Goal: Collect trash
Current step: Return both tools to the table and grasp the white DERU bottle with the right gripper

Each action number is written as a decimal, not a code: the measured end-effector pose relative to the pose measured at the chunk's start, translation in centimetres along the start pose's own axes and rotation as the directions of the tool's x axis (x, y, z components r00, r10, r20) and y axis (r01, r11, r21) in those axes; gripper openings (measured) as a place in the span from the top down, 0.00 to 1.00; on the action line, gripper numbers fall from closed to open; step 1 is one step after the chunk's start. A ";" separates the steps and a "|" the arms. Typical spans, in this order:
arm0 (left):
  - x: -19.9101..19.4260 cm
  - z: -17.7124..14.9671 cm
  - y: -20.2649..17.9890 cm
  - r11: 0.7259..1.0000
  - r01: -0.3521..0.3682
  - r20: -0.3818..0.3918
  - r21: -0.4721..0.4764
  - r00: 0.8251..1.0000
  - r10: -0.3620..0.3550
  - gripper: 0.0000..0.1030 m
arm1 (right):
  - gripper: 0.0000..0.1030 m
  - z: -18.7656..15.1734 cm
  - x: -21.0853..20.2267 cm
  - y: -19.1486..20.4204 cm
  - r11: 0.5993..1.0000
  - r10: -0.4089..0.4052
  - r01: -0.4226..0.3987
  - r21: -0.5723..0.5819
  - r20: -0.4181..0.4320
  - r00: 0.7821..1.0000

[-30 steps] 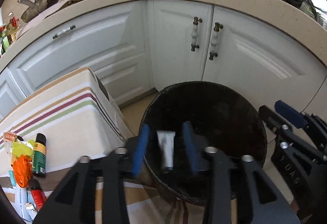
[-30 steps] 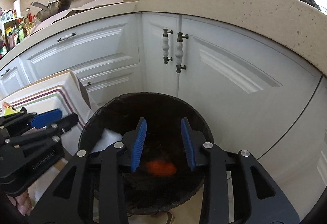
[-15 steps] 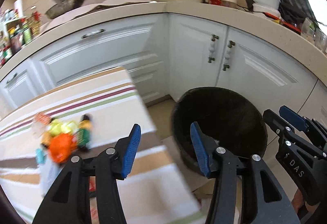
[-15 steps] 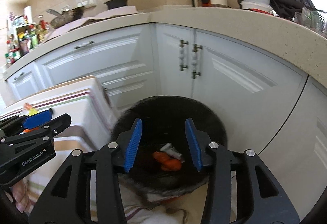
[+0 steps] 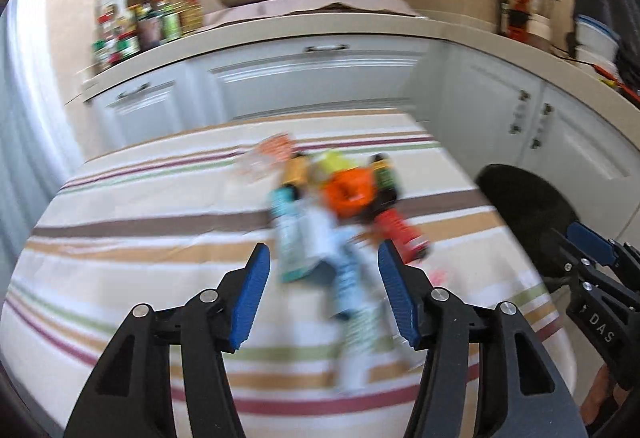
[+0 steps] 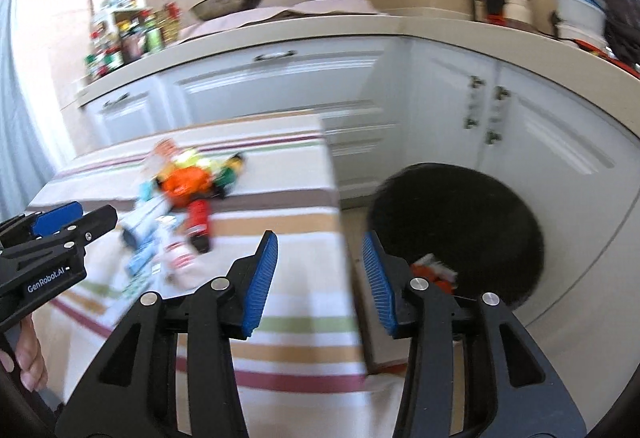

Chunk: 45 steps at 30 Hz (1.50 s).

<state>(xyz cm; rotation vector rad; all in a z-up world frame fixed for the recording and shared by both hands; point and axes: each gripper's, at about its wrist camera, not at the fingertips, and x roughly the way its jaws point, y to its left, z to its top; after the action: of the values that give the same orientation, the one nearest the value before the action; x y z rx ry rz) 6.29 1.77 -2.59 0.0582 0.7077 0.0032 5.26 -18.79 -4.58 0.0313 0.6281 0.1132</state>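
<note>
A kitchen corner with white cabinets under a pale countertop, which carries a wok, a dark pot and a rack of bottles, all soft with motion blur. In front stands the desk, covered with a striped cloth. On the floor just off the desk's right edge sits a round black trash bin, placed close so litter can be carried a short way over the edge; an orange scrap and a pale tube already lie at its bottom. The remaining trash pile lies toward the desk's far right corner, a loose cluster running back toward the near edge: an orange crumpled wrapper, a red can on its side, a teal packet, a dark green bottle, and paler wrappers too blurred to name. The left claw hangs over the desk with its blue pads spread wide and nothing between them, aimed at the near end of the pile, probably lining up the next pick. The right claw, also spread and empty, hangs above the desk's right edge, between the pile and the bin. Nothing stands between the left claw and the pile, but the pieces overlap, so a single item may be hard to take cleanly.
</note>
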 end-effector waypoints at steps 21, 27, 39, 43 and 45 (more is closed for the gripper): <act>0.0 -4.5 10.0 0.981 -0.130 -0.061 -0.146 0.991 0.122 0.45 | 0.60 -1.5 2.6 8.6 0.986 0.081 -0.095 -0.136 -0.107 0.991; 0.2 -4.6 10.8 0.976 -0.149 -0.070 -0.161 0.988 0.140 0.45 | 0.60 -1.1 4.1 8.3 0.987 0.080 -0.100 -0.126 -0.151 0.985; 1.3 -4.6 10.5 0.977 -0.146 -0.100 -0.158 0.986 0.132 0.45 | 0.72 -0.7 5.7 8.5 0.981 0.109 -0.138 -0.135 -0.205 0.973; 1.3 -4.6 9.8 0.980 -0.136 -0.099 -0.142 0.988 0.123 0.45 | 0.73 -1.0 5.5 8.3 0.980 0.118 -0.147 -0.132 -0.204 0.972; 1.3 -4.5 9.5 0.982 -0.132 -0.099 -0.136 0.988 0.119 0.45 | 0.73 -1.0 5.4 8.3 0.979 0.121 -0.150 -0.136 -0.202 0.972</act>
<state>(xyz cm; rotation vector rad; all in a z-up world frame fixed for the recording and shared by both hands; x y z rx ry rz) 4.50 11.50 -6.38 -0.0340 0.7922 0.1780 8.24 -9.96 -8.06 -0.0840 0.8098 0.2989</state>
